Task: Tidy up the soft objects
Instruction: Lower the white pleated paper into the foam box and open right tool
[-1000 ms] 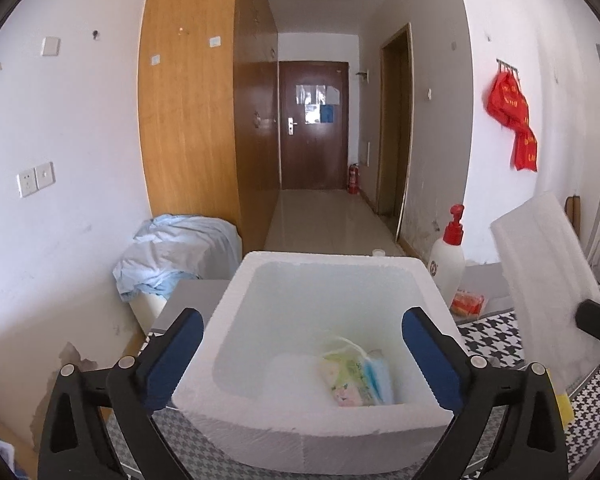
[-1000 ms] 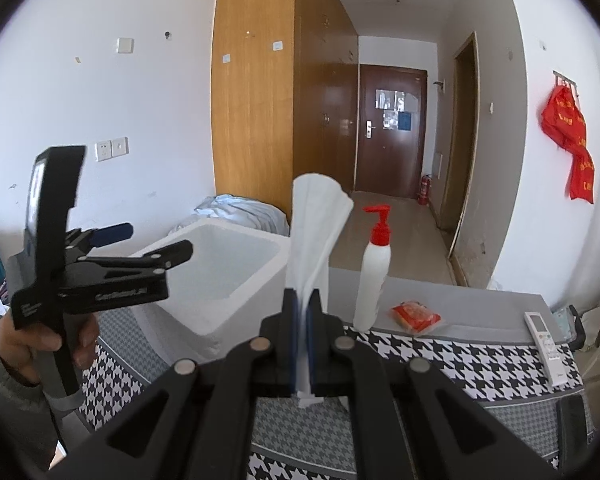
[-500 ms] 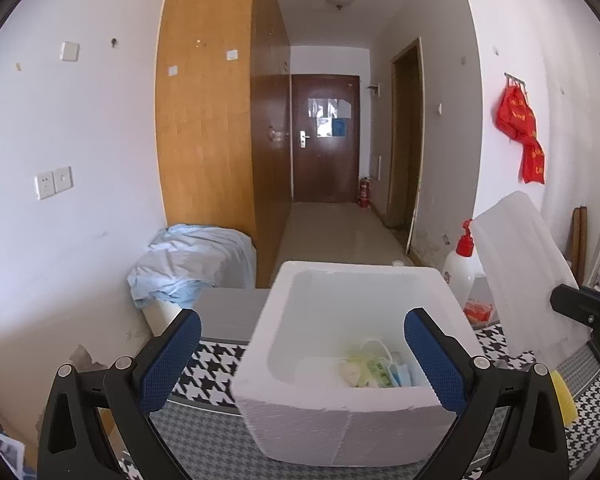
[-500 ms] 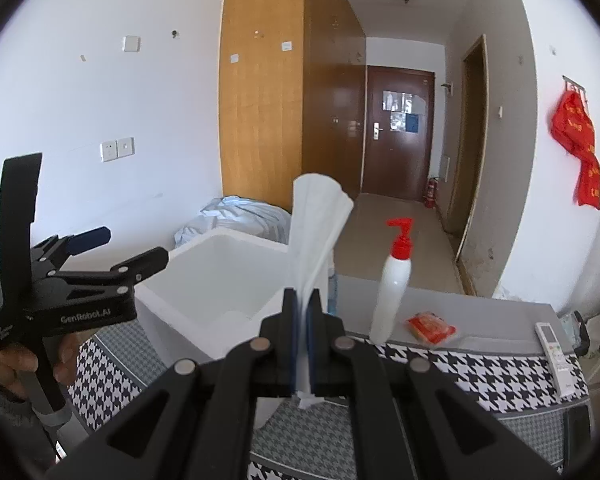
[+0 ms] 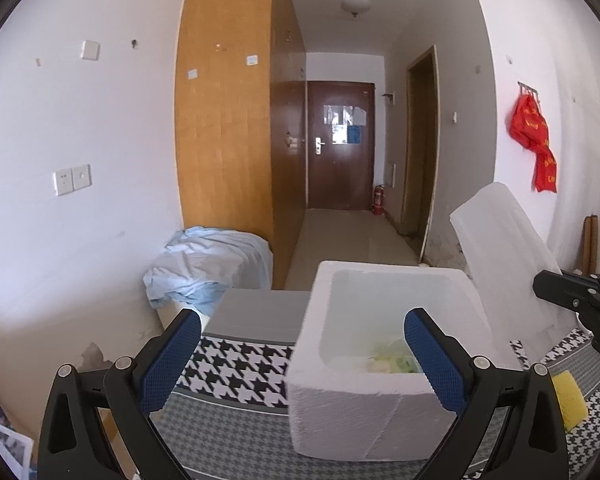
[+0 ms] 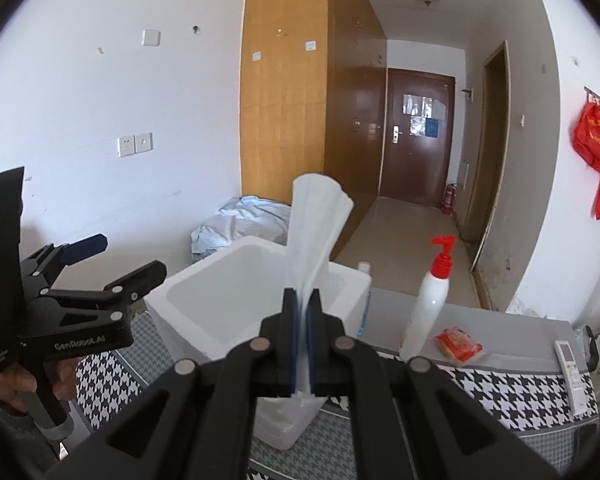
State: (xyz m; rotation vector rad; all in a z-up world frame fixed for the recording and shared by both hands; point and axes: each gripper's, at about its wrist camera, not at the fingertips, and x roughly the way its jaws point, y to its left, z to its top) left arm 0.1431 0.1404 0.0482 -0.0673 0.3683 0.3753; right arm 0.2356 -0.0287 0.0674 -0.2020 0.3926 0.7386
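Evidently I was near the closing stage. Nearest me, my right gripper [image 6: 302, 344] had its jaws pinched flat on the bottom edge of the foam lid [image 6: 314, 232], which stood upright and edge-on to that camera; from the left wrist view the same lid appeared as a broad white slab, tilted, just right of the foam box [image 5: 364, 412]. My left gripper [image 5: 304, 360] sat with its blue pads [image 5: 170, 356] spread wide and holding nothing, the right pad overlapping the box's near right corner in view; I could not tell whether it touched.

The box stood on the houndstooth cloth [image 5: 240, 364], open at the top. Inside, low against the near right wall, lay a few pale green and yellowish soft packets [image 5: 388, 362], partly hidden by the rim and too blurred to name. I judged the packing done, or nearly so, and the lid not yet seated: what was left was to lower it over the opening and press it home.

Farther along the table stood a pump bottle [image 6: 430, 300] with a red head, a red snack packet [image 6: 458, 344] and a white remote [image 6: 570, 366], all well apart from the box. A yellow sponge [image 5: 568, 398] lay near my right; whether it belonged in the box I could not say.
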